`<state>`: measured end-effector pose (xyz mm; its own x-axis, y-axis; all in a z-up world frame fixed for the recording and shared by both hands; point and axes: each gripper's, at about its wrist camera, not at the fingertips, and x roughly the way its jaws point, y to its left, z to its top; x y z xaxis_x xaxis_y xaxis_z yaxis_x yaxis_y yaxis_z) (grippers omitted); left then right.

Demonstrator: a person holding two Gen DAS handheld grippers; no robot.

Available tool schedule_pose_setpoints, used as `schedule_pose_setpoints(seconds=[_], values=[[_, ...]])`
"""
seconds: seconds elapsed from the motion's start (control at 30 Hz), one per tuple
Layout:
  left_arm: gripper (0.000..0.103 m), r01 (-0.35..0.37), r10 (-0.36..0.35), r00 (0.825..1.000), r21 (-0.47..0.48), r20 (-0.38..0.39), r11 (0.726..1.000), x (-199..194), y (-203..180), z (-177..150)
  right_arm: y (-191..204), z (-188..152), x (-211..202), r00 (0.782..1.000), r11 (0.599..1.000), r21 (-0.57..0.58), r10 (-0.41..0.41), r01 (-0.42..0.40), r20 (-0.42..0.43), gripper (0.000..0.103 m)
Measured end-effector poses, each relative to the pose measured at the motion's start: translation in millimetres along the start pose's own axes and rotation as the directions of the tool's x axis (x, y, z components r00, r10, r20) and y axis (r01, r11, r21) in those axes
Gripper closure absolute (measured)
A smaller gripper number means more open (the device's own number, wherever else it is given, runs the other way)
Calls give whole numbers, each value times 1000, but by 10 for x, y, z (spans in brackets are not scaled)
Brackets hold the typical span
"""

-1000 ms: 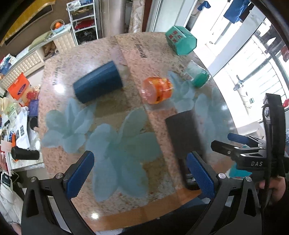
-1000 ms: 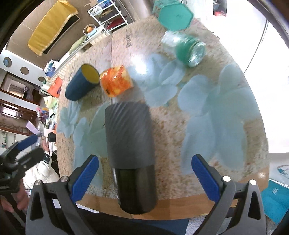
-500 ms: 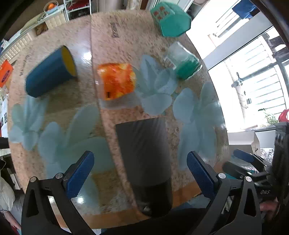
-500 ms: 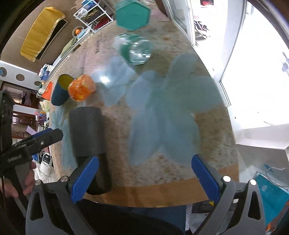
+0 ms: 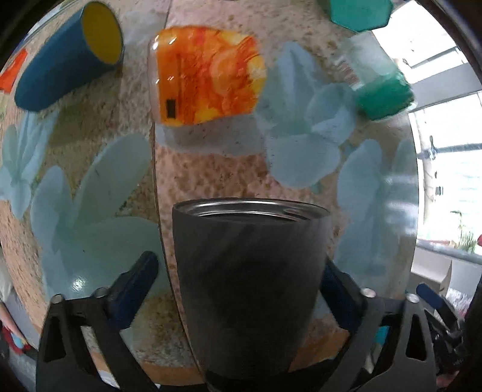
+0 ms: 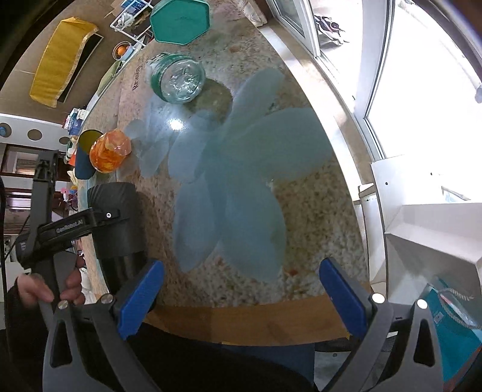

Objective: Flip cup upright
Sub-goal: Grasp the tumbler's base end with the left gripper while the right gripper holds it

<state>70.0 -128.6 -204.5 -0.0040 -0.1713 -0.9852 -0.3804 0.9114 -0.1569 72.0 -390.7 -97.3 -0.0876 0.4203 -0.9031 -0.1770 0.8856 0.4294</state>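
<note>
A dark grey tumbler lies on its side near the table's front edge, its open steel-lined mouth pointing away from me. My left gripper is open with the tumbler between its blue fingers; a gap shows on the left, and the right finger is partly hidden behind the cup. In the right wrist view the tumbler sits at the left with the left gripper over it. My right gripper is open and empty above the table's front edge.
On the granite table also lie a blue cup with yellow inside, an orange patterned cup, and a glass jar with green band. A teal hexagonal box stands at the far edge.
My left gripper has swung right and closed in until the tumbler sits between its fingers. My right gripper has moved right, away from the tumbler.
</note>
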Motion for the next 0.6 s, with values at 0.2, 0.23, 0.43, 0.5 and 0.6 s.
schedule_pose_setpoints(seconds=[0.2,0.23,0.43,0.5,0.6], values=[[23,36,-36,999,-11,2,999,38,15,-49,-41,42,39,1000,1000,6,18,-18,-13,0],[23,35,-35,999,-9,4,999,40,-6,-45,-43,42,42,1000,1000,6,20,-20,-16,0],[23,76,-76,997,-28,6,997,29,66,-43,28,60,46,1000,1000,-10,27,-27,-16,0],[23,82,-82,997,-41,18,996,-3,147,-70,69,65,43,1000,999,-14,29,-29,-8,0],[23,101,-99,994,-52,49,994,-121,331,-102,107,77,46,999,999,-16,33,-33,-1,0]])
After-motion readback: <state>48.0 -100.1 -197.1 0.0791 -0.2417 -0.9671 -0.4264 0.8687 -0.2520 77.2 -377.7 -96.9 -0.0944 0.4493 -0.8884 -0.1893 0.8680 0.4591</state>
